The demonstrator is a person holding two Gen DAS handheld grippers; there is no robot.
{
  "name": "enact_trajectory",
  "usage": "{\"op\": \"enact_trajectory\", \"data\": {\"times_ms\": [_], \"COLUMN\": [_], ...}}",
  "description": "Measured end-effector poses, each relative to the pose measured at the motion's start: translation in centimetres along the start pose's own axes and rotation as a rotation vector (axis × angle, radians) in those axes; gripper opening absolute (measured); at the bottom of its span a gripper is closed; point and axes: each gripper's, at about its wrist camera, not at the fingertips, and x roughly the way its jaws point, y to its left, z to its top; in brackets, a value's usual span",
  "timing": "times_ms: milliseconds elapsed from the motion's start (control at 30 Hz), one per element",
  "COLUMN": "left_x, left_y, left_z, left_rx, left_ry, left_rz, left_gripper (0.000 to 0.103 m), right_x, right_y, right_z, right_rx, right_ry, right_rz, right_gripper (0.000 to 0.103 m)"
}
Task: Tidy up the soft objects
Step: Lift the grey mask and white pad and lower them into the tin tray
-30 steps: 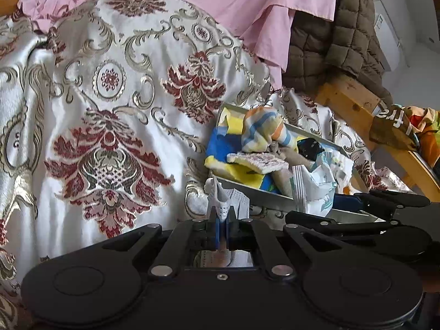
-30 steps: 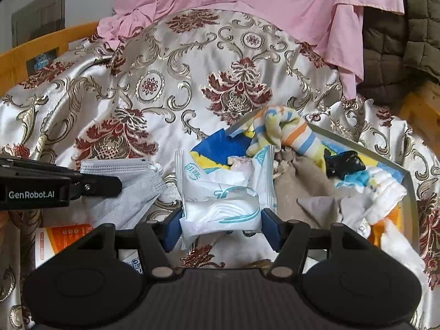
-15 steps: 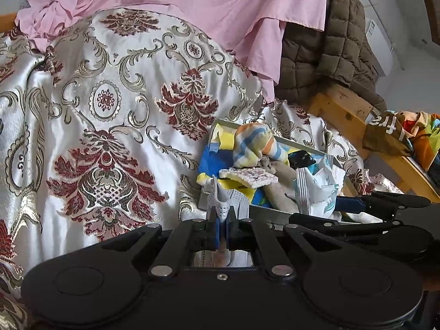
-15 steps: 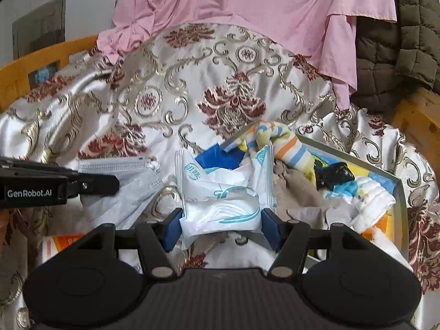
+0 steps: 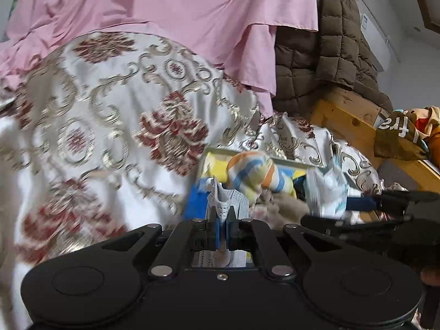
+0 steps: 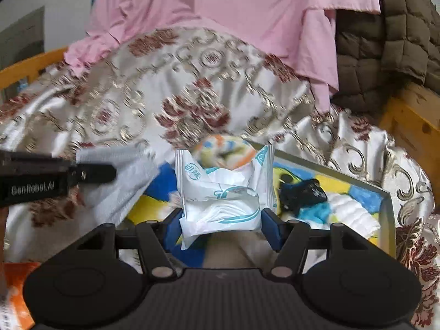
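grey face mask [image 6: 121, 176], crumpled white tissue pack [image 6: 225, 192]

You are getting soft, even daylight with no glare and only faint shadows in the folds of the patterned bedspread [image 5: 115, 126]. Motion blur is smearing that bedspread in both views, worst toward the lower left. Fisheye distortion is bending everything around it at the edges.

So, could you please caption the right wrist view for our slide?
Right gripper carries a white tissue pack above a tray of soft items.
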Motion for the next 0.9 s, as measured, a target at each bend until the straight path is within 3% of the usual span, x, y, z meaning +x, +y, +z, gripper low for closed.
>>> {"op": "enact_trajectory", "data": {"times_ms": [233, 467, 767, 900], "left_x": [4.2, 5.5, 5.3, 4.7], "left_y": [-1.1, -1.0, -1.2, -1.3], "left_z": [0.2, -0.8, -0.8, -0.4], "left_rx": [0.012, 0.026, 0.032, 0.035], "left_ry": [0.045, 0.088, 0.112, 0.108], "left_rz": [0.012, 0.052, 0.115, 0.147], "left_gripper": [0.003, 0.005, 0.017, 0.031], "right_x": [2.8, 3.6, 3.3, 2.4], "right_y": [-1.8, -1.8, -1.0, -1.0], "right_z": [-1.1, -1.5, -1.3, -1.2], "right_rx": [-0.004, 0.000, -0.021, -0.015], "right_ry": [0.090, 0.097, 0.095, 0.075], "right_rz": [-0.005, -0.018, -0.022, -0.026], "right_gripper": [0.066, 0.069, 0.076, 0.084]}}
